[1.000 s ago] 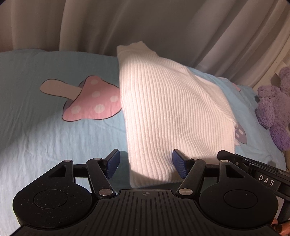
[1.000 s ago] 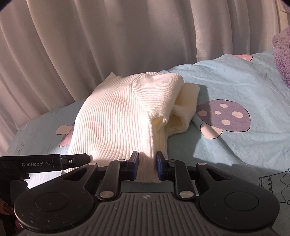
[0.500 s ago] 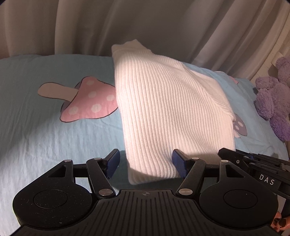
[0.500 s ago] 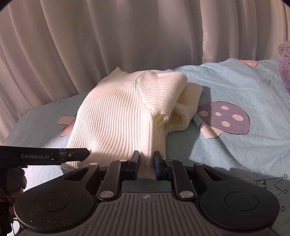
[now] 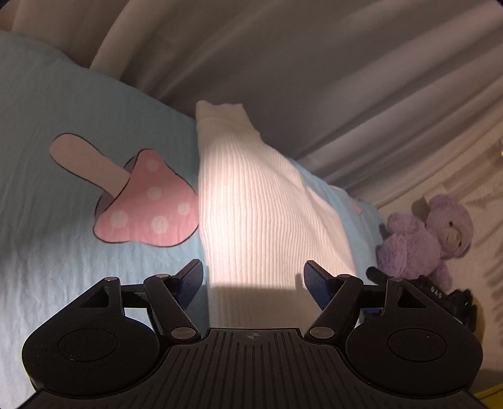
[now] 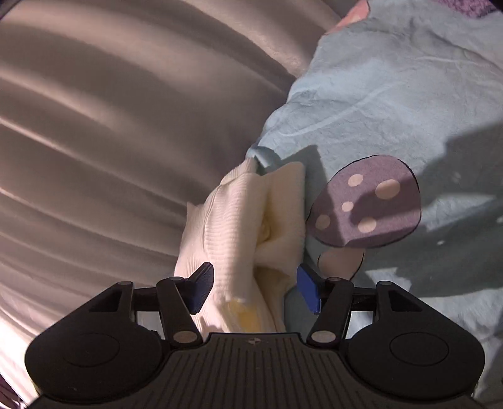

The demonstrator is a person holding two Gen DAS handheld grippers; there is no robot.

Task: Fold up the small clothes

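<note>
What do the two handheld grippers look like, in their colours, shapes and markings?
Both the left gripper and the right gripper are matte black, with a ribbed central body, two round discs at the sides, angled link arms with silver rivets, and blue textured pads on the fingers. A small round emblem marks each body.

Your left-wrist view hid the near hem of the white ribbed knit garment behind the black gripper body, so where it ended couldn't be told. The garment's right edge was soft with motion blur. A dark device beside the purple plush bear was mostly covered by the left gripper's linkage; its white lettering was too small to read.

Your right-wrist view was smeared. The garment's folded layers ran together and its lower part dropped out of sight behind the gripper body. The purple spotted mushroom print had its stalk partly blocked by the right blue pad. A pink patch was cut off by the top edge.
</note>
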